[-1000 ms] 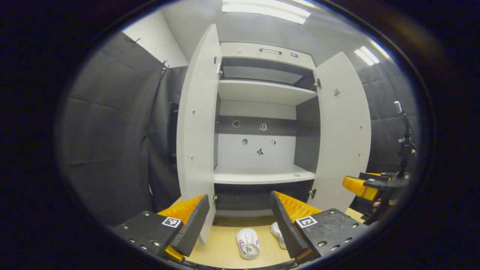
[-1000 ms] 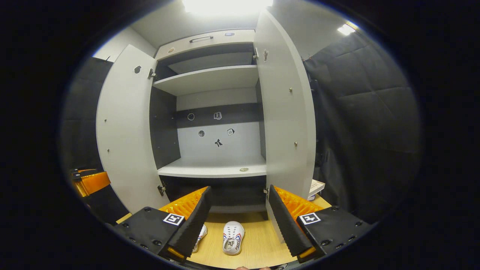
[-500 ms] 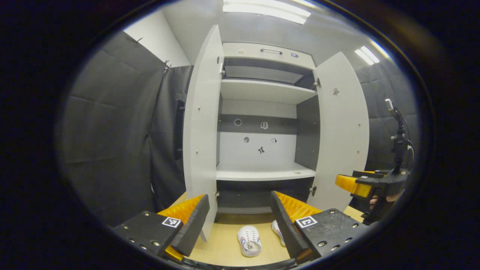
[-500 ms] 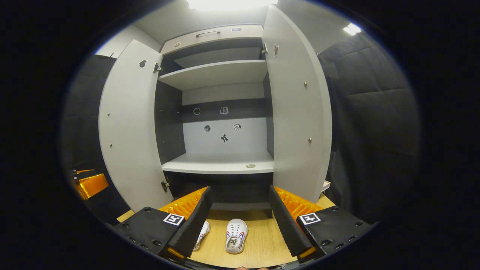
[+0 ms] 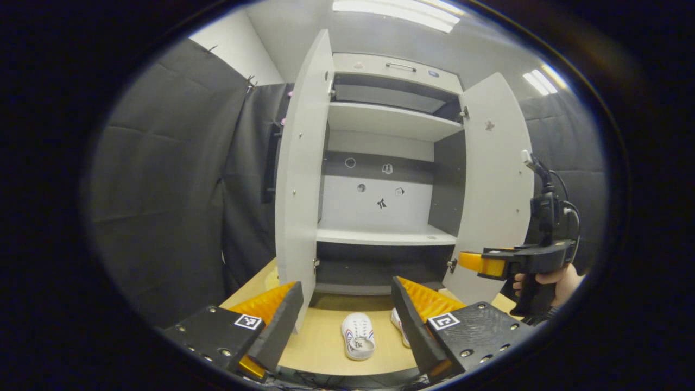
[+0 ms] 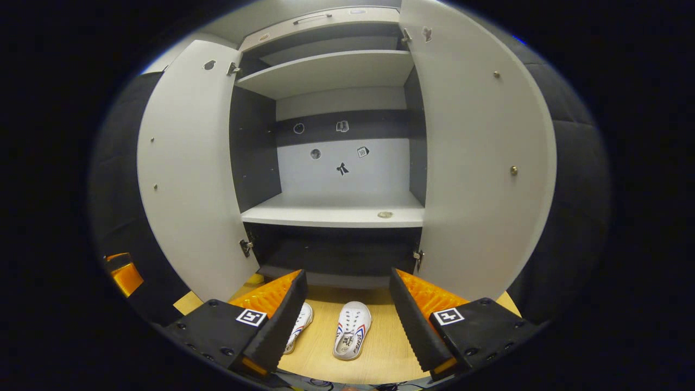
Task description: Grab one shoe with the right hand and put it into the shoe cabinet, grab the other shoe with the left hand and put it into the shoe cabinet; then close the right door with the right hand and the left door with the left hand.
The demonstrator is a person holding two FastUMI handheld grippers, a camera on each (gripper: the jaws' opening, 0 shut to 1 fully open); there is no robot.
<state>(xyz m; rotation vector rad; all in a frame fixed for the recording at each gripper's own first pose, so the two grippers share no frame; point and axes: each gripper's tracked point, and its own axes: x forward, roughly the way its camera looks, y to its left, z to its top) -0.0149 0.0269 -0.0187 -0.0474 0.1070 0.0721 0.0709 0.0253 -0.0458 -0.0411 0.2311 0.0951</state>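
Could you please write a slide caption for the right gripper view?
Open right gripper above two white shoes before the open shoe cabinet.

1. Left gripper (image 5: 347, 326), in the left gripper view: two black finger mounts, each dotted with round screw heads and bearing a square black-and-white marker tag on top.
2. Behind each finger (image 5: 279, 328), a ribbed, wedge-shaped backing piece.
3. Right gripper (image 6: 347, 326), in the right gripper view: same build, with black screw-studded blocks, one square marker tag per side and ribbed wedges behind the fingers (image 6: 418, 326), whose inner faces are finely ridged.
4. In the left gripper view the right gripper (image 5: 478, 263) is seen side-on: black pistol-style handle and body, a black post on top, black cables looping off it.
5. A hand (image 5: 551, 279) wraps that handle.
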